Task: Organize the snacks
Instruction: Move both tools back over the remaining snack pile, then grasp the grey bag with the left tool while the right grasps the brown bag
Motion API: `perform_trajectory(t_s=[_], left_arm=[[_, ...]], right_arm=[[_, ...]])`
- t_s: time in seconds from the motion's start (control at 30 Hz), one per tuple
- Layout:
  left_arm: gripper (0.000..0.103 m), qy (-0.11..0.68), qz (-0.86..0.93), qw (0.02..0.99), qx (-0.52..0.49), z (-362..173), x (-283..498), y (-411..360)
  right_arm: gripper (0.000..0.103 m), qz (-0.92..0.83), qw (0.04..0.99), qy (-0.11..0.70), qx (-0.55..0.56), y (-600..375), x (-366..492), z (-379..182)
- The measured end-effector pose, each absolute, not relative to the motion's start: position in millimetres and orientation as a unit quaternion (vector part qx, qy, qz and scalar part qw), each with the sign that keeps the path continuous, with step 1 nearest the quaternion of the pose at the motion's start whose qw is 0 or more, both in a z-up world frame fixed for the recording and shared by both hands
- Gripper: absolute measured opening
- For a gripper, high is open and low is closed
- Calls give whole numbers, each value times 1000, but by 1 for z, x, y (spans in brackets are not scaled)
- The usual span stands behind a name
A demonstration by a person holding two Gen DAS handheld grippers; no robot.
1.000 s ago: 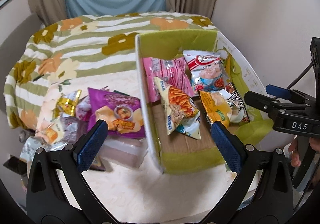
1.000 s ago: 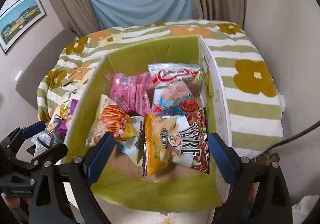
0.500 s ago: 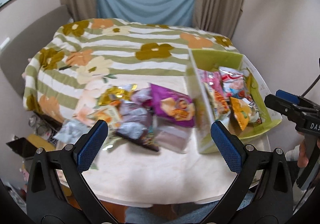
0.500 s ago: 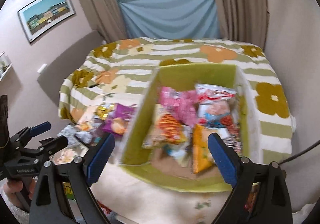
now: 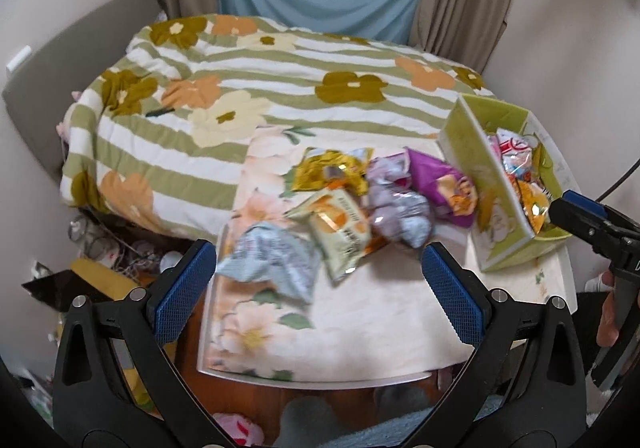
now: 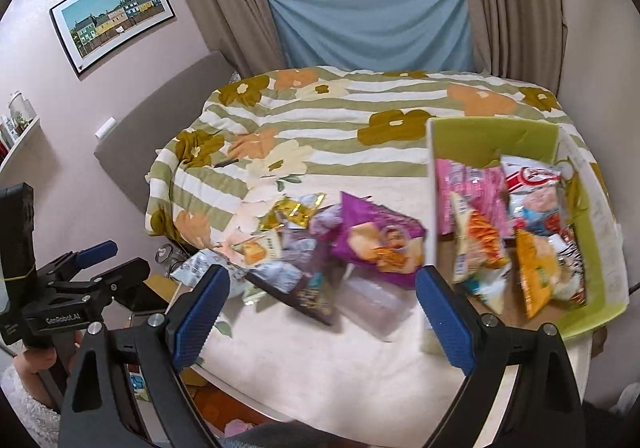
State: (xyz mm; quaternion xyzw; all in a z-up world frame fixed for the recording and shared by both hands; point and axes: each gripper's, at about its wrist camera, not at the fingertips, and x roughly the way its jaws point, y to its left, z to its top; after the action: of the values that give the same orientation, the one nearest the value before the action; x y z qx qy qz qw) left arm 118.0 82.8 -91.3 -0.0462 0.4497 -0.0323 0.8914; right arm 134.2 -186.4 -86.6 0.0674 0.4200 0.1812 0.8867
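Left gripper [image 5: 318, 282] hangs wide open over the table [image 5: 360, 328], nothing between its blue pads. Loose snack packets [image 5: 344, 204] lie heaped ahead, blurred. The green box [image 5: 476, 176] stands right of them, packets inside. Right gripper [image 5: 592, 220] pokes in at the edge.

On the body of your left gripper [image 6: 96, 262], seen from the right wrist camera, you can read "GenRobot.AI" in pale letters. In the box [image 6: 492, 136], the black-and-white lettering on the packet behind the yellow bag [image 6: 536, 272] is probably a brand name, but motion blur leaves it unreadable. You won't make out print on the loose packets either.
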Motion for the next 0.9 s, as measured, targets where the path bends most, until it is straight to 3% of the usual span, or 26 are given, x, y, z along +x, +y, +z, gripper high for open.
perform_trajectory(t_s=[0.4,0.9], left_arm=[[102,526,-94,843,-61,-171,166,140],[102,576,-94,809,-68,-238,205,126]], right_arm=[[93,114,876,456,113,-131,148,-123],[93,107,838,512,159,-125,201,-184]])
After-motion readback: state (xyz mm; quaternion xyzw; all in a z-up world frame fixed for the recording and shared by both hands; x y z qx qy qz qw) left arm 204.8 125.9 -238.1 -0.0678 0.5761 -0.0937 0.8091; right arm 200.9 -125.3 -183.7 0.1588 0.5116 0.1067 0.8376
